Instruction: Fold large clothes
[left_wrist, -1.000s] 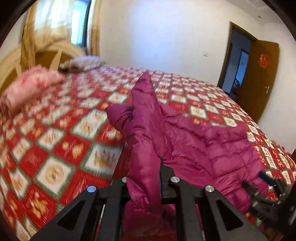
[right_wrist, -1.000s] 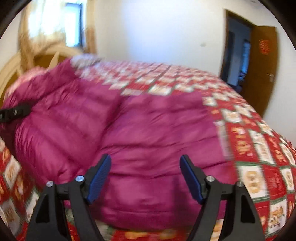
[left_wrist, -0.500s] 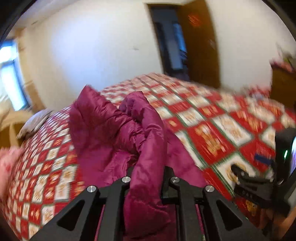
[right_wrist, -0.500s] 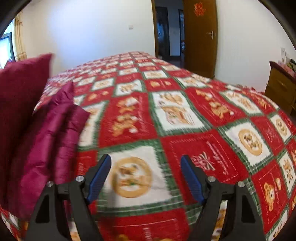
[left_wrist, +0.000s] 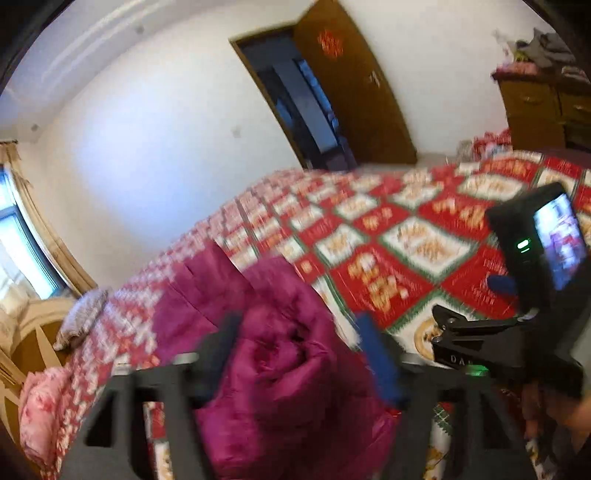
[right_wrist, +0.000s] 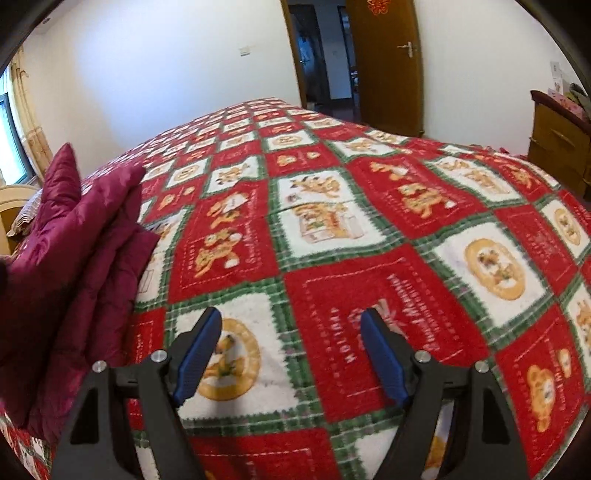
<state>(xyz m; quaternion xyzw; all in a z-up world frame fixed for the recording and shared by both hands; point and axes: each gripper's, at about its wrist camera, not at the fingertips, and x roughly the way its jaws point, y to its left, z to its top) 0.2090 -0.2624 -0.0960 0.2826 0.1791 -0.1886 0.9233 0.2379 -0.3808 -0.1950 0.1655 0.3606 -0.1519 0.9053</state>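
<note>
- Right wrist view: the bed (right_wrist: 332, 229), under a red, white and green patchwork blanket, fills the space beyond and beneath the fingers.
- Magenta puffer jacket (left_wrist: 280, 362) lies bunched on the bed; a fold sits between the left fingers, blurred.
- Left gripper (left_wrist: 301, 354): fingers are opening, releasing that fold.
- Right gripper (right_wrist: 291, 350): fingers spread, nothing between them, jacket off to their left.

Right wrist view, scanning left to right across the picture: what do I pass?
Magenta puffer jacket → red patterned bedspread → open doorway → brown door → wooden dresser.
</note>
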